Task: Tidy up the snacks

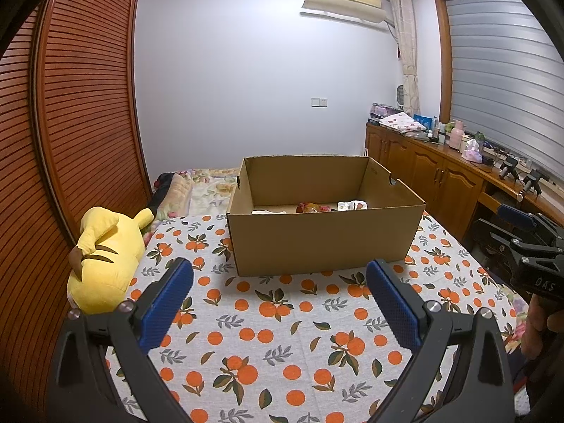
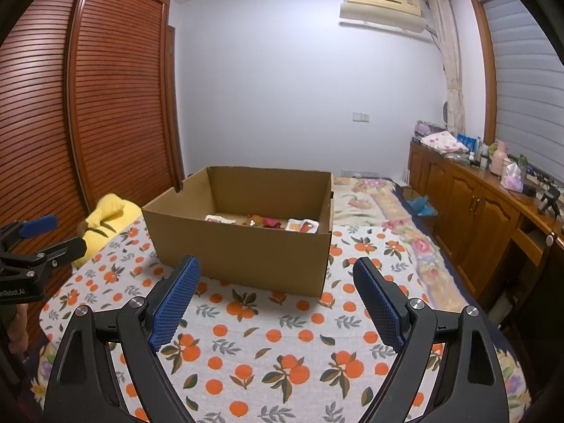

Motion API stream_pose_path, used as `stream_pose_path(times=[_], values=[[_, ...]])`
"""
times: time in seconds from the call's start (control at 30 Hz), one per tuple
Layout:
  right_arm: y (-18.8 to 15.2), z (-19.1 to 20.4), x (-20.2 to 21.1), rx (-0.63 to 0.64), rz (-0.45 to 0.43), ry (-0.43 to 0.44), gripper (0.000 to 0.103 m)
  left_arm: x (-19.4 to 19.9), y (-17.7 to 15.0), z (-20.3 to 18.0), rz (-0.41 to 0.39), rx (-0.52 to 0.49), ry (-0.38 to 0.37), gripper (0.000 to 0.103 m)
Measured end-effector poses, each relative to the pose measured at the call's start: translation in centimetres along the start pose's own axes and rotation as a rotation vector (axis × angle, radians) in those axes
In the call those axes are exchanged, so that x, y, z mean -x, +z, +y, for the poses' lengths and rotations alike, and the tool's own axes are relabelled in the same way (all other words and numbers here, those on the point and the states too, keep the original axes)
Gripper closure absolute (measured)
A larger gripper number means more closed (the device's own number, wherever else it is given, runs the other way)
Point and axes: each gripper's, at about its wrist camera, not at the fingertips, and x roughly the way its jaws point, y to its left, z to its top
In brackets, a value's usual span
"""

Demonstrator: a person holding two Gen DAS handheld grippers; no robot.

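Cardboard box (image 2: 243, 246): we see it open-topped on the bed (image 2: 282, 345), so snacks (image 2: 262, 221) drop in.
Left tool (image 1: 279, 283): spread, empty.
Right tool (image 2: 276, 282): spread, empty.

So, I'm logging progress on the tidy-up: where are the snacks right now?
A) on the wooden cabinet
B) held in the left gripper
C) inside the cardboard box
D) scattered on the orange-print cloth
C: the snacks lie on the bottom of the box, and both the left gripper and the right gripper are open and empty.
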Motion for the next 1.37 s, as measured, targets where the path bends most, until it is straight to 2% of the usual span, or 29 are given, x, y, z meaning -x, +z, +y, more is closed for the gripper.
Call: stream_pose_path(times=[1.37], values=[[-0.07,-0.16,-0.06,-0.002,0.006,-0.006,0.013,-0.05,-0.19,-0.23,0.000,-0.003,-0.006,0.003]])
